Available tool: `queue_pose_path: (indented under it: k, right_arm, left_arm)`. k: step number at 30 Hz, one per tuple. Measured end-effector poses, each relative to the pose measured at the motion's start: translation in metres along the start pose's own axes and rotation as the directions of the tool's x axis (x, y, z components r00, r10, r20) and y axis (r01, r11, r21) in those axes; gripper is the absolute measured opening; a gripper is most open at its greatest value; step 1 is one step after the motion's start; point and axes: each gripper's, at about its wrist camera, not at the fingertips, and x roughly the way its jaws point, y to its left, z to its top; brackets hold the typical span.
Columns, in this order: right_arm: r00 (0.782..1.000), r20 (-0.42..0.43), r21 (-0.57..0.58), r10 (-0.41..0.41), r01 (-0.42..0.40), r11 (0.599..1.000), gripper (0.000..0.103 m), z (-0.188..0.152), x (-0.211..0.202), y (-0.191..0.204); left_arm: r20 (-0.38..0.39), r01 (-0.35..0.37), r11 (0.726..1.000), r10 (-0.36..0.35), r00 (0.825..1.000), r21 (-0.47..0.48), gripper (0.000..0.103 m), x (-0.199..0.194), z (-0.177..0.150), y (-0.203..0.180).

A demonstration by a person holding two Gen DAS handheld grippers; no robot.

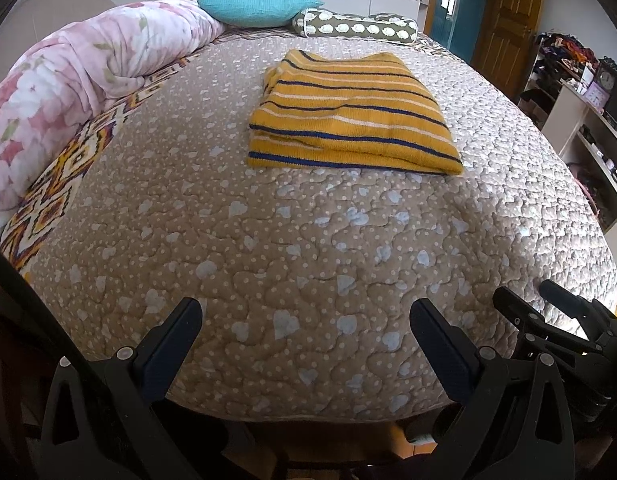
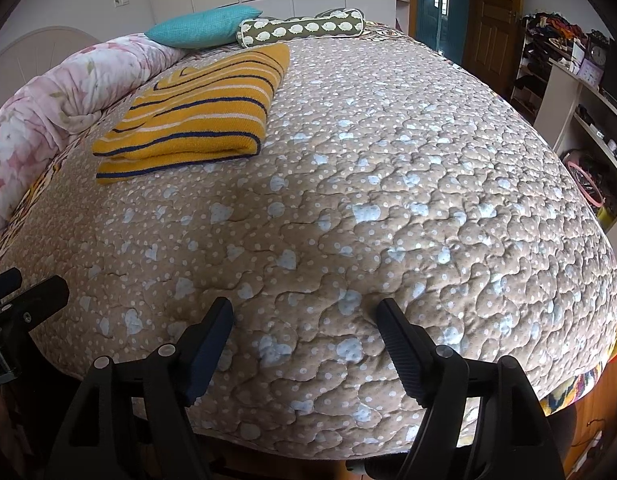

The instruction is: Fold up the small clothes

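Note:
A yellow knit garment with dark blue and white stripes [image 1: 350, 120] lies folded into a flat rectangle on the bed, far from both grippers; it also shows in the right wrist view [image 2: 196, 114] at the upper left. My left gripper [image 1: 306, 312] is open and empty above the near edge of the bed. My right gripper [image 2: 304, 310] is open and empty, also at the near edge, to the right of the left one. The right gripper shows at the lower right of the left wrist view [image 1: 548, 304], and the left gripper at the left edge of the right wrist view [image 2: 24, 292].
The bed has a tan quilted cover with pale hearts [image 1: 308, 240]. A rolled pink floral duvet [image 1: 68, 92] lies along the left side. A teal pillow [image 1: 260, 8] and an olive patterned bolster [image 1: 356, 28] lie at the head. Shelves [image 2: 580, 92] stand on the right.

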Motion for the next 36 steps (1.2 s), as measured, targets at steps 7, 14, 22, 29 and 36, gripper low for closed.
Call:
queue_pose_path:
  k: [7,14,22,29,36]
  right_arm:
    - [1.0,0.002,0.003,0.003,-0.003,1.0,0.079,0.0017,0.002,-0.0012]
    - [1.0,0.002,-0.009,-0.001,0.001,1.0,0.081,0.0029,0.0039,-0.0018]
    - [1.0,0.003,-0.009,-0.002,0.002,1.0,0.082,0.0023,0.0038,-0.0008]
    - [1.0,0.003,-0.012,-0.002,0.002,1.0,0.082,0.0022,0.0042,-0.0006]
    - [1.0,0.006,-0.022,-0.001,0.001,1.0,0.084,0.0029,0.0066,-0.0019]
  left_arm:
    - [-0.009,0.005,1.0,-0.005,1.0,-0.004,0.103,0.0021,0.0,0.0012]
    - [-0.019,0.01,1.0,-0.01,1.0,-0.004,0.103,0.006,-0.001,0.0]
    - [-0.023,0.011,1.0,-0.011,1.0,-0.007,0.103,0.0072,-0.0018,0.0008]
    - [-0.029,0.01,1.0,-0.01,1.0,-0.012,0.103,0.0089,-0.0028,0.0017]
    - [-0.038,0.011,1.0,-0.011,0.999,-0.019,0.103,0.0104,-0.0042,0.0023]
